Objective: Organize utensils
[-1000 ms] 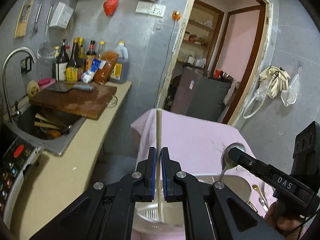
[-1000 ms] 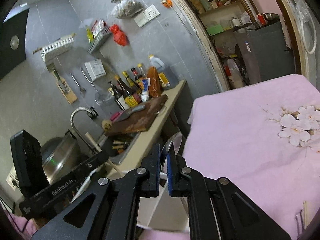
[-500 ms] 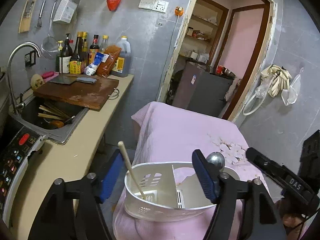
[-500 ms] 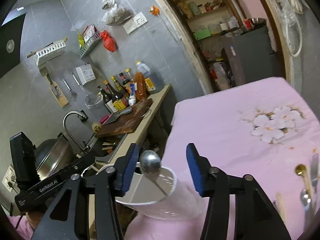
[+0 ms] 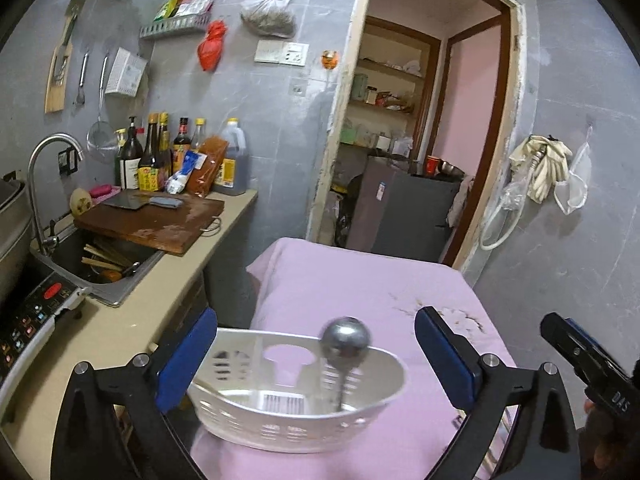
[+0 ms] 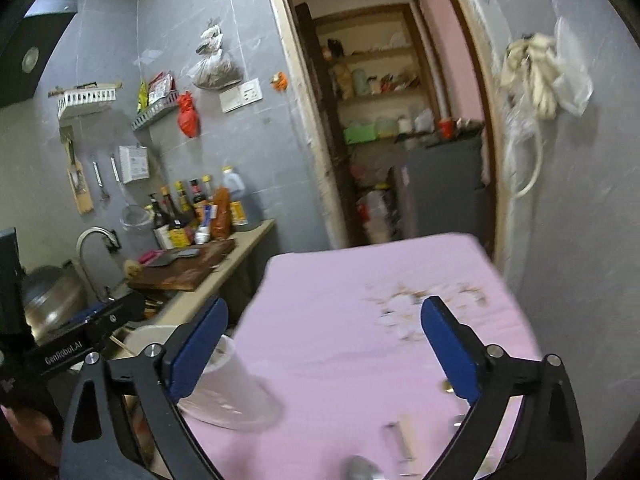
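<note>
A white slotted utensil holder [image 5: 296, 396] stands on the pink tablecloth [image 5: 360, 280], just in front of my open, empty left gripper [image 5: 316, 352]. A metal spoon [image 5: 345, 346] stands in its right side, bowl up. A pale stick lies low in its left side. In the right wrist view the holder [image 6: 228, 392] sits at the left, behind my left finger. My right gripper [image 6: 324, 344] is open and empty above the cloth. Loose utensils [image 6: 400, 436] lie blurred on the cloth near the bottom.
A counter [image 5: 120, 320] runs along the left with a sink [image 5: 100, 264], a wooden cutting board [image 5: 152, 220], bottles [image 5: 160, 160] and a cooker panel [image 5: 32, 312]. A doorway [image 5: 420, 140] opens behind the table. The right gripper's body [image 5: 592, 364] is at the far right.
Both grippers opened and let go: the stick and the spoon now stand in the holder. Both grippers have pulled back and up from the holder.
</note>
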